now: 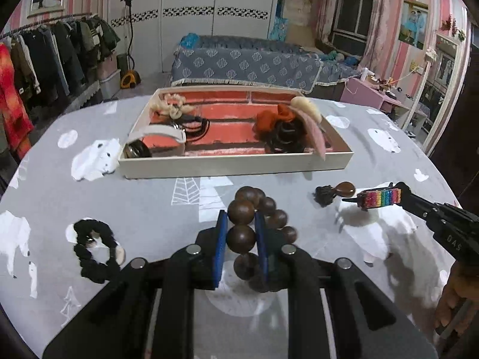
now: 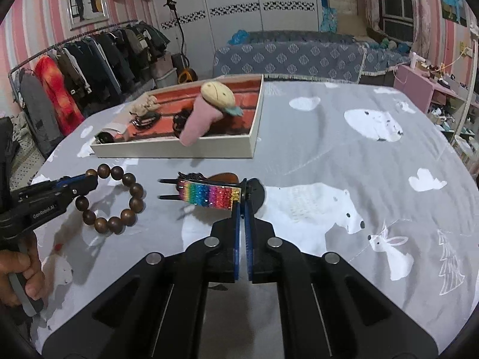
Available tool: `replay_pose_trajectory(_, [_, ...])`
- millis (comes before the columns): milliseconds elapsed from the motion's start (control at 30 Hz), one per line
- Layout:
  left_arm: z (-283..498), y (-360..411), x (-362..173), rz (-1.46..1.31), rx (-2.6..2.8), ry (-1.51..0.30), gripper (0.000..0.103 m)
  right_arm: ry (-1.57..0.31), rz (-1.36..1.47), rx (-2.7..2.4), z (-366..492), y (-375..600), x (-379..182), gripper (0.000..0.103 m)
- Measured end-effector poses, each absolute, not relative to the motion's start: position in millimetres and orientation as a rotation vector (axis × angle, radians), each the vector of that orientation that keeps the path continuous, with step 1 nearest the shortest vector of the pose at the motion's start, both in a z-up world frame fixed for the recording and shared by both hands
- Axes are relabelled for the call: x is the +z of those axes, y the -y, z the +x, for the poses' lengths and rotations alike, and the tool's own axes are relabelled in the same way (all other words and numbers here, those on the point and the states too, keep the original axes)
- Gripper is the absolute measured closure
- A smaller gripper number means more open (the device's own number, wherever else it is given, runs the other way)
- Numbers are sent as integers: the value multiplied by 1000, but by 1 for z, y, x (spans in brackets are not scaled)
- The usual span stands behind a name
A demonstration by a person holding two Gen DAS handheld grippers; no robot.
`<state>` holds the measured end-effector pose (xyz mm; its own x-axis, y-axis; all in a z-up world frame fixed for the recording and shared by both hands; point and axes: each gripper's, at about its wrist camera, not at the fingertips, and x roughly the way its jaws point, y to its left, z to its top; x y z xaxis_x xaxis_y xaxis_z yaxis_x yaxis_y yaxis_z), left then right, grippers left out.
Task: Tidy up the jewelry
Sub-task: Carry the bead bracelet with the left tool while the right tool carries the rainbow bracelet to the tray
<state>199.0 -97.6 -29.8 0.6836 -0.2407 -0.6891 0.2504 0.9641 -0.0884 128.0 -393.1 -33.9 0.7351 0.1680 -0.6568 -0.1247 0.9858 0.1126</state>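
From the left wrist, the left tongs [image 1: 241, 233] are clamped on a bracelet of large brown wooden beads [image 1: 260, 227] — the blue pads pinch one bead between them while the rest of the loop hangs and curls to the right, lifted off the grey surface [image 1: 149, 209] with its polar-bear print. A black scrunchie [image 1: 94, 249] lies on the cloth to the left, and a small dark hair clip [image 1: 333, 193] with a brown teardrop end lies to the right. Beyond them stands a shallow white tray [image 1: 236, 166] with a red lining, holding hair ties, an orange bow and a pink felt piece. At the right edge the right tongs [image 1: 399, 193] hold a rainbow glitter hair clip [image 1: 380, 199].

From the right wrist, the right tongs [image 2: 242, 206] are closed tight on the end of the rainbow clip [image 2: 209, 196], which sticks out to the left with its two black prongs clear of the surface [image 2: 329, 164]. The brown clip [image 2: 221, 177] lies just behind it. To the left, the left tongs [image 2: 89, 179] grip the bead bracelet [image 2: 119, 197] — a hand [image 2: 18, 272] holds their handle. The tray [image 2: 179, 149] stands farther back.
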Motion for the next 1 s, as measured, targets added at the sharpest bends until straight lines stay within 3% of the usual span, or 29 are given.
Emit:
replay_pose_trajectory(533, [186, 81, 26, -5, -252, -636, 84, -592, 53, 189, 109, 380, 13, 99])
replay_pose_trajectory(1000, [257, 72, 63, 15, -244, -557, 84, -522, 61, 190, 168, 365, 49, 99])
